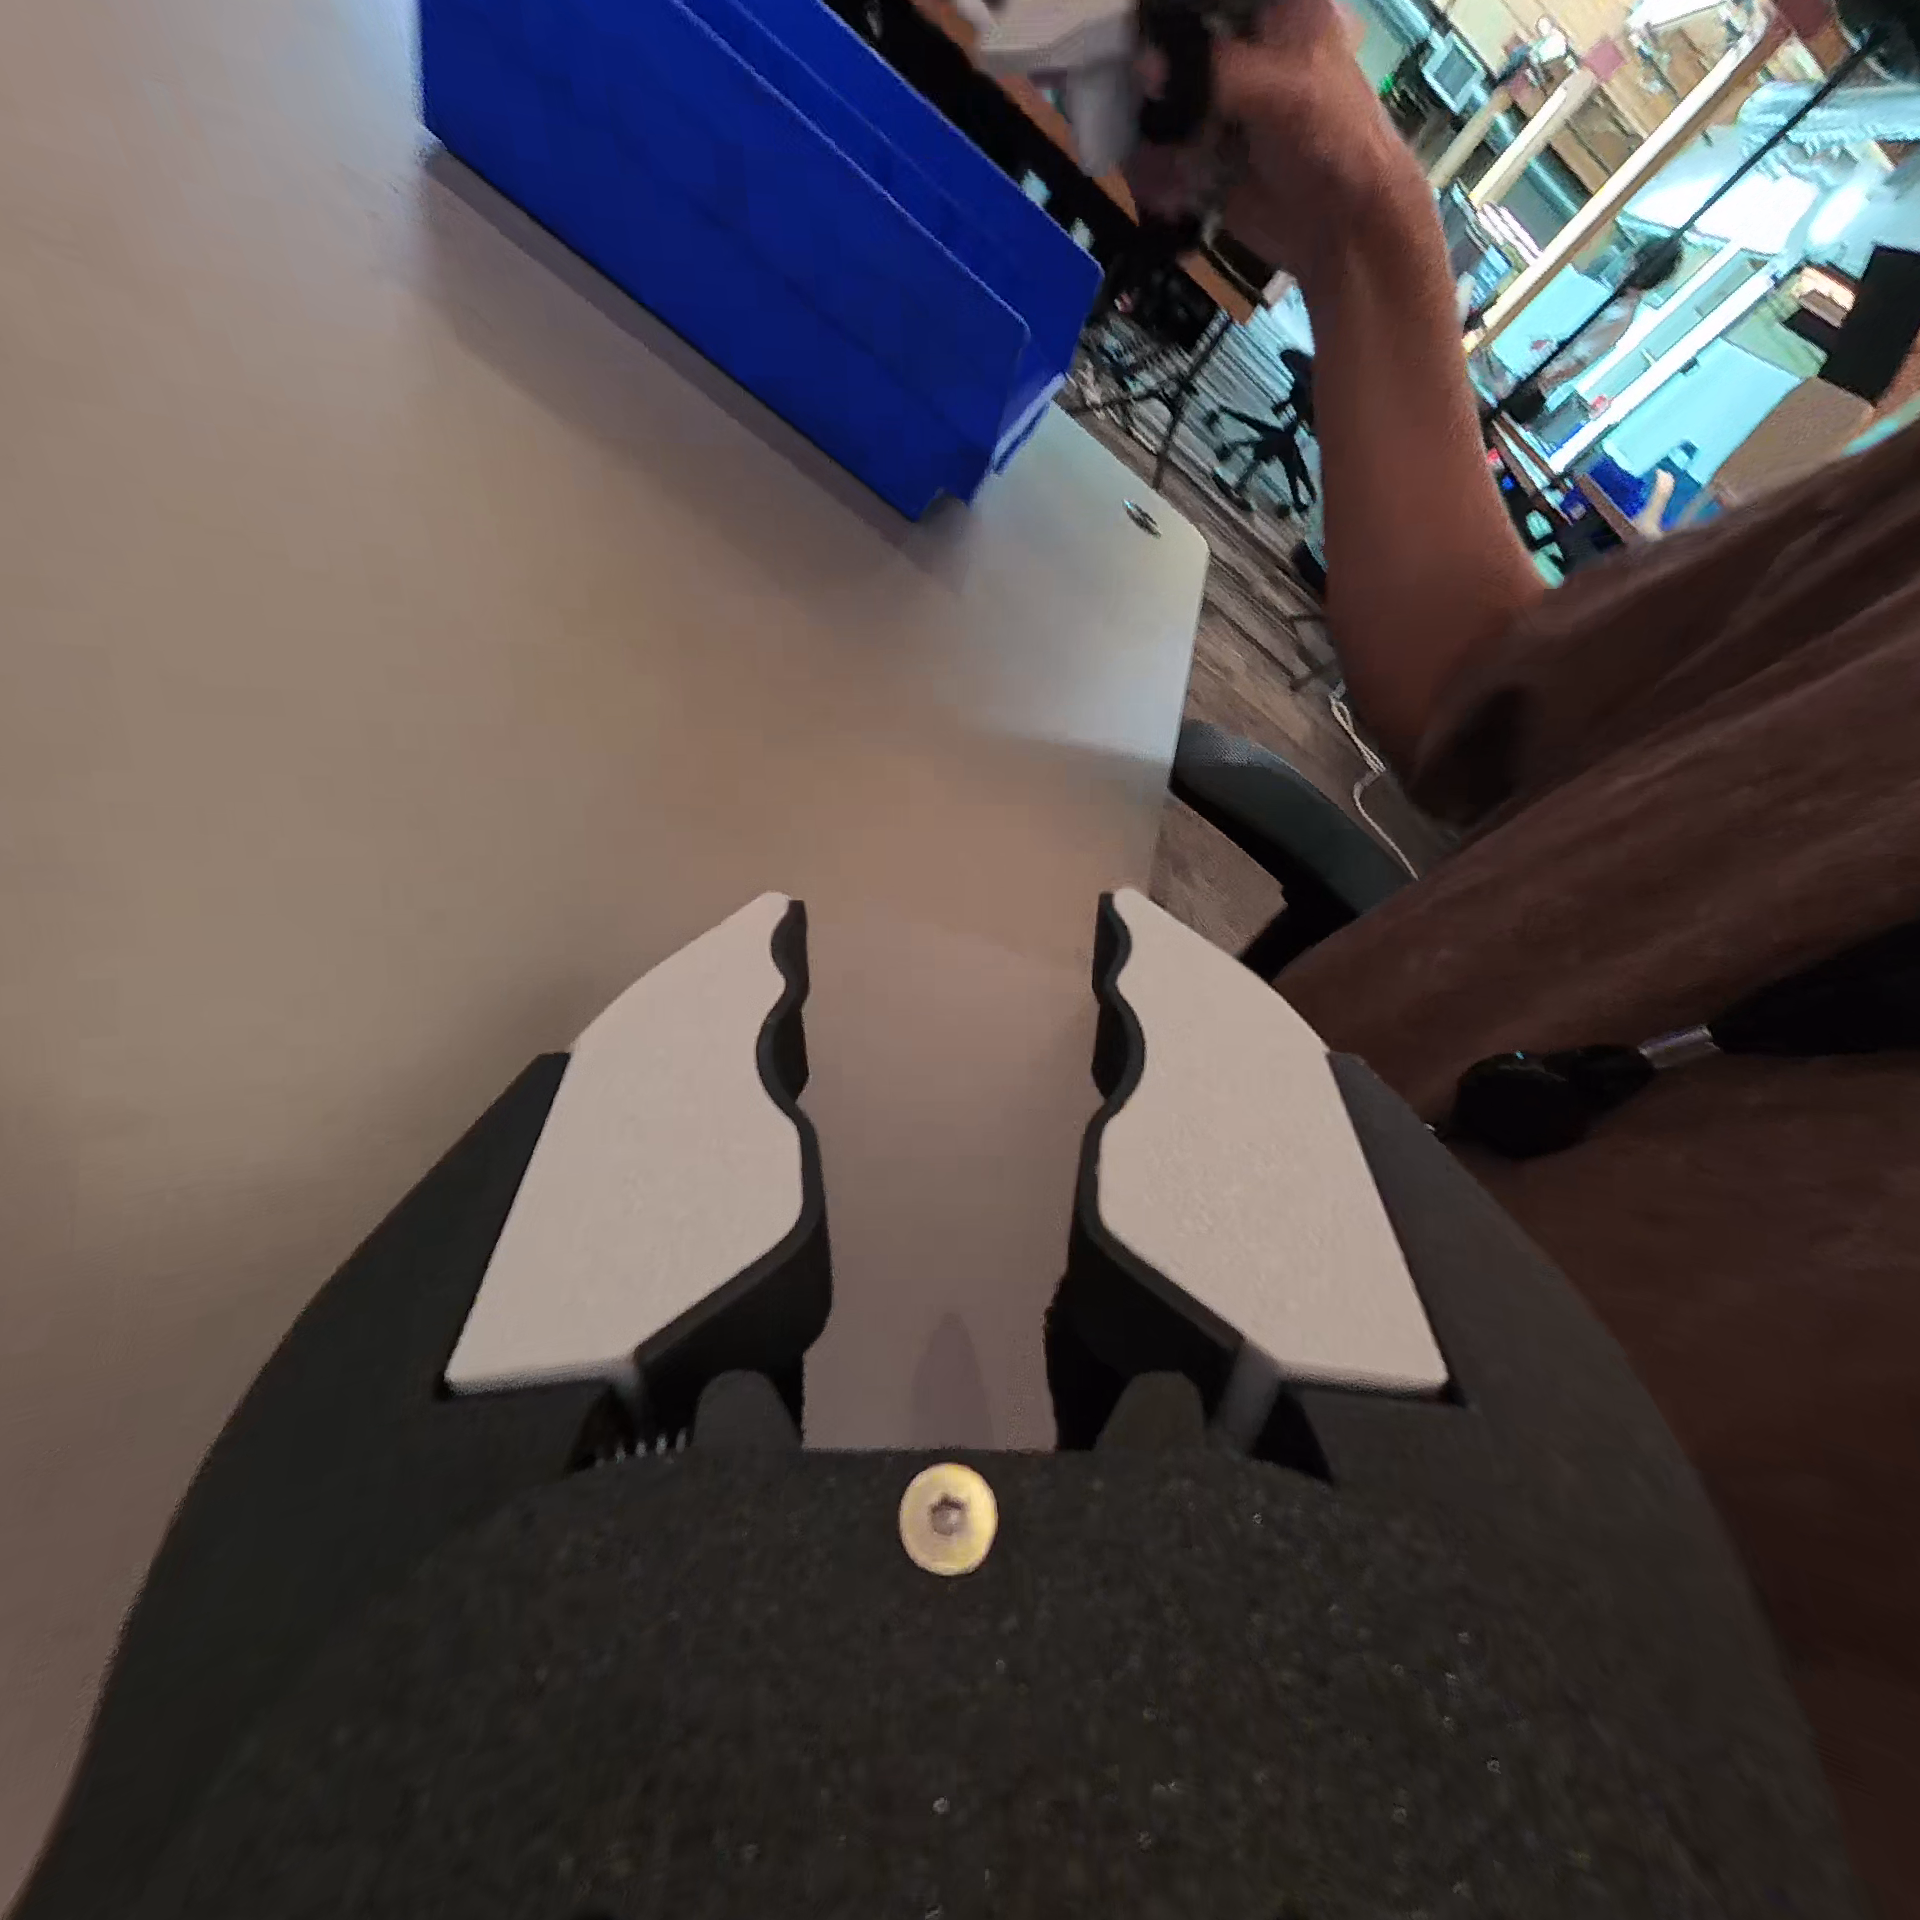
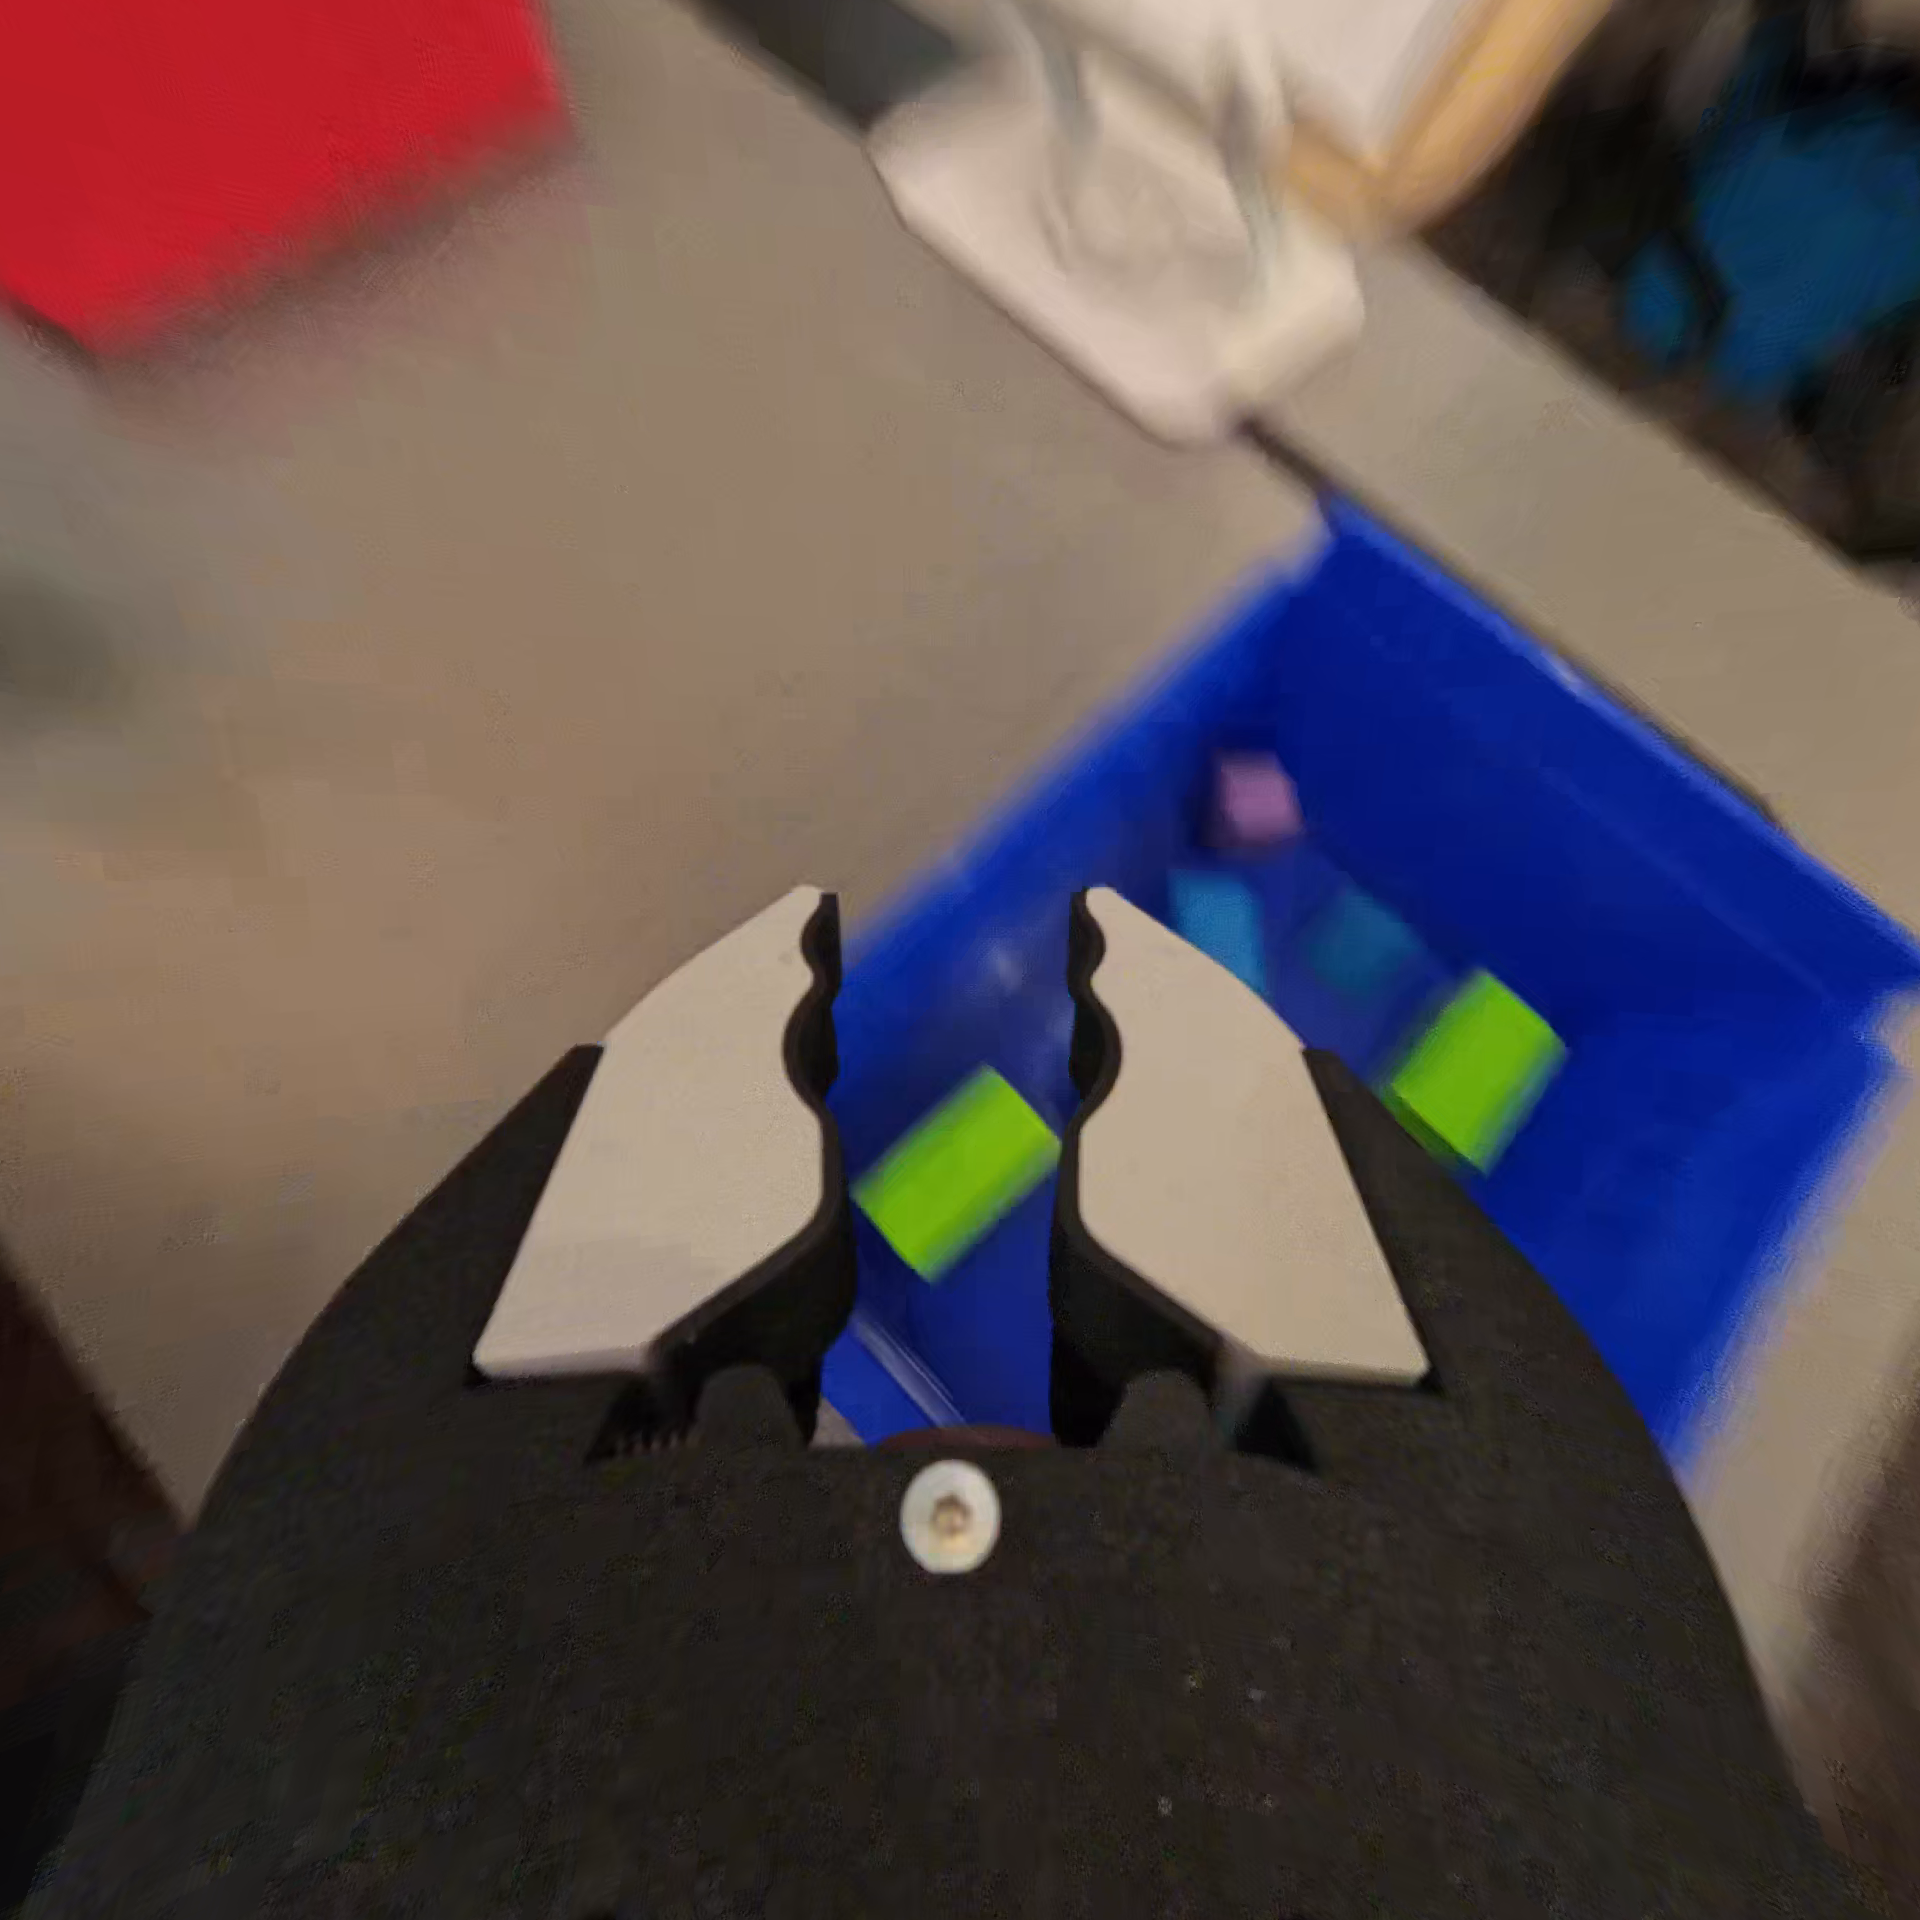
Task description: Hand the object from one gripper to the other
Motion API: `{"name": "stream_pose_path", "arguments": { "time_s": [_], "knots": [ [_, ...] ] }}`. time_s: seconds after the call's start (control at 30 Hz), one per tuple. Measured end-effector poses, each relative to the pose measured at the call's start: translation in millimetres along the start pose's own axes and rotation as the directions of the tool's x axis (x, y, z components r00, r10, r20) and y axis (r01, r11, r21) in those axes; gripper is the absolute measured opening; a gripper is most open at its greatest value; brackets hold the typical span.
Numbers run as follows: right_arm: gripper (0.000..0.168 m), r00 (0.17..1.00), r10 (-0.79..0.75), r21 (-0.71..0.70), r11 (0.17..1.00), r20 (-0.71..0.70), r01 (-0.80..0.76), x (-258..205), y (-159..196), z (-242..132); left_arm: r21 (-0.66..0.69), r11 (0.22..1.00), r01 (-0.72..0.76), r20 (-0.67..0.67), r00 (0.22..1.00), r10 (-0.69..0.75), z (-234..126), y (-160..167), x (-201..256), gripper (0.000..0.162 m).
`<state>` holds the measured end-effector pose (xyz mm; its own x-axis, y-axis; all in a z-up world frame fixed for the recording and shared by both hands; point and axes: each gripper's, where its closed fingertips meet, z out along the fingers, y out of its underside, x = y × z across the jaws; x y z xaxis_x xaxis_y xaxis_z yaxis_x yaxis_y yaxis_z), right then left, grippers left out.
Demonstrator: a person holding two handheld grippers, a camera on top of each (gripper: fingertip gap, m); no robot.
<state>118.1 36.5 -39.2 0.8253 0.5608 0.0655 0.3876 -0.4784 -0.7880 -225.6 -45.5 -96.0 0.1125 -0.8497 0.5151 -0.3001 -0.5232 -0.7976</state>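
My right gripper point(image 2: 954, 914) is open and empty, held above a blue bin point(image 2: 1558, 748). In the bin lie a green block point(image 2: 951, 1169) seen between my fingers, a second green block point(image 2: 1475, 1070) to the right, a purple block point(image 2: 1259, 800) and blue blocks point(image 2: 1210, 925). This view is blurred. My left gripper point(image 1: 948, 920) is open and empty, low over the grey table point(image 1: 364, 675). The blue bin's outer wall point(image 1: 748, 229) shows at the top of the left wrist view. A person's arm point(image 1: 1382, 343) holds the other gripper above it, blurred.
A red bin point(image 2: 239, 145) stands at the far left in the right wrist view. A white object point(image 2: 1122, 218) sits at the table's far edge. The person's brown clothing point(image 1: 1662, 883) and a chair armrest point(image 1: 1278, 810) lie beyond the table edge on the right.
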Motion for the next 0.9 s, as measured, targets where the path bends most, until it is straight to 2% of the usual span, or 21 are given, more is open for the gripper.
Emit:
{"name": "stream_pose_path", "arguments": {
  "time_s": [0.07,0.13,0.2,0.3,0.4,0.5,0.57,0.63,0.7,0.8,0.9],
  "knots": [
    [0.041,0.990,-0.023,0.279,0.960,0.139,-0.017,-73,-40,-6,0.075,0.997,-0.024,0.043,0.999,0.021,-4,-6,-8,0.053],
    [0.041,0.945,-0.056,0.465,0.879,0.323,-0.108,-151,-63,-3,0.158,0.986,-0.056,0.079,0.996,0.044,-9,-15,-13,0.053],
    [0.042,0.876,-0.095,0.507,0.842,0.472,-0.182,-217,-66,19,0.221,0.969,-0.110,0.105,0.991,0.089,-13,-24,-15,0.053],
    [0.046,0.854,-0.145,0.471,0.873,0.500,-0.128,-268,-49,68,0.284,0.936,-0.206,0.166,0.973,0.163,-19,-36,-14,0.054],
    [0.045,0.878,-0.170,0.513,0.853,0.447,-0.096,-277,-45,89,0.277,0.935,-0.221,0.211,0.963,0.166,-22,-33,-18,0.053],
    [0.045,0.865,-0.146,0.495,0.859,0.480,-0.130,-281,-35,90,0.193,0.968,-0.160,0.218,0.969,0.117,-26,-20,-23,0.051],
    [0.045,0.864,-0.131,0.459,0.880,0.486,-0.125,-281,-25,93,0.164,0.972,-0.169,0.298,0.947,0.115,-40,-21,-33,0.052],
    [0.046,0.873,-0.146,0.453,0.887,0.465,-0.093,-280,-22,92,0.076,0.979,-0.190,0.407,0.902,0.143,-67,-24,-46,0.055],
    [0.045,0.886,-0.168,0.474,0.878,0.432,-0.064,-277,-23,90,-0.061,0.983,-0.173,0.547,0.818,0.178,-106,-25,-70,0.052],
    [0.046,0.880,-0.163,0.456,0.887,0.446,-0.067,-277,-19,91,-0.280,0.960,-0.002,0.662,0.723,0.195,-163,-15,-111,0.051],
    [0.046,0.868,-0.163,0.440,0.895,0.469,-0.070,-279,-16,92,-0.412,0.889,0.201,0.736,0.648,0.195,-204,-3,-150,0.053]
  ]
}}
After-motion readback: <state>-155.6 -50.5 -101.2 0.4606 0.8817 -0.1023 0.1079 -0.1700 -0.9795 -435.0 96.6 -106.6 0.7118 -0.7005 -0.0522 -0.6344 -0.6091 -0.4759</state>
